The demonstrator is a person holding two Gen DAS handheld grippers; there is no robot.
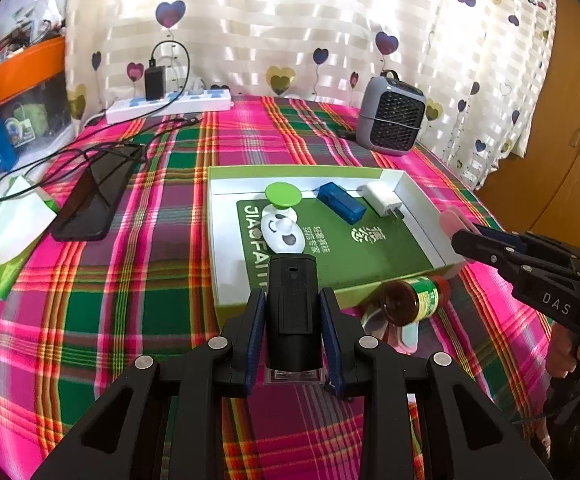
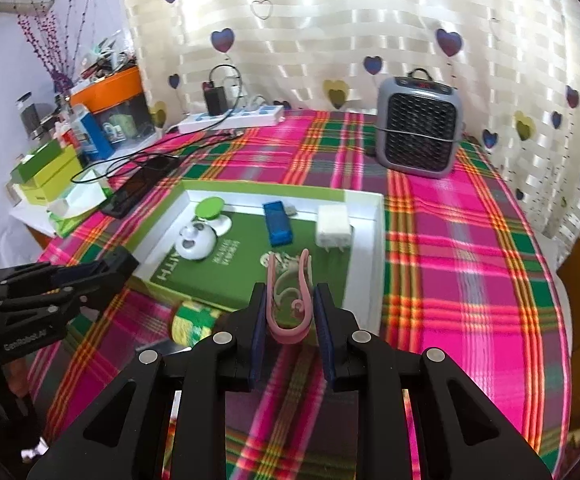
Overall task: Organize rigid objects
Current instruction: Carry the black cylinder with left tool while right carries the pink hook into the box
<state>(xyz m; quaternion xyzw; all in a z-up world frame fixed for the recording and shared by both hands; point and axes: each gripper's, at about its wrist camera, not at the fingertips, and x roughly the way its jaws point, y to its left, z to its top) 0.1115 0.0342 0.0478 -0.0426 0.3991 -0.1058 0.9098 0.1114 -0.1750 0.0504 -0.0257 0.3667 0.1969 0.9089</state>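
at the lower centre of the left wrist view, the left claw [image 1: 293, 320] grips a black device [image 1: 293, 300] above the plaid tabletop [image 1: 150, 240]. the right claw [image 2: 290, 312] clamps a pink clip [image 2: 288, 304] over the green-rimmed tray [image 2: 366, 240], mid-frame.

We see a table under a pink-and-green plaid cloth [image 1: 162, 248]. Directly on it lie a green-rimmed tray [image 1: 226, 240], a grey heater [image 1: 392, 116], a white power strip [image 1: 170, 106], a dark phone [image 1: 94, 196], a tissue pack [image 1: 6, 236] and a brown bottle [image 1: 410, 300] on its side.
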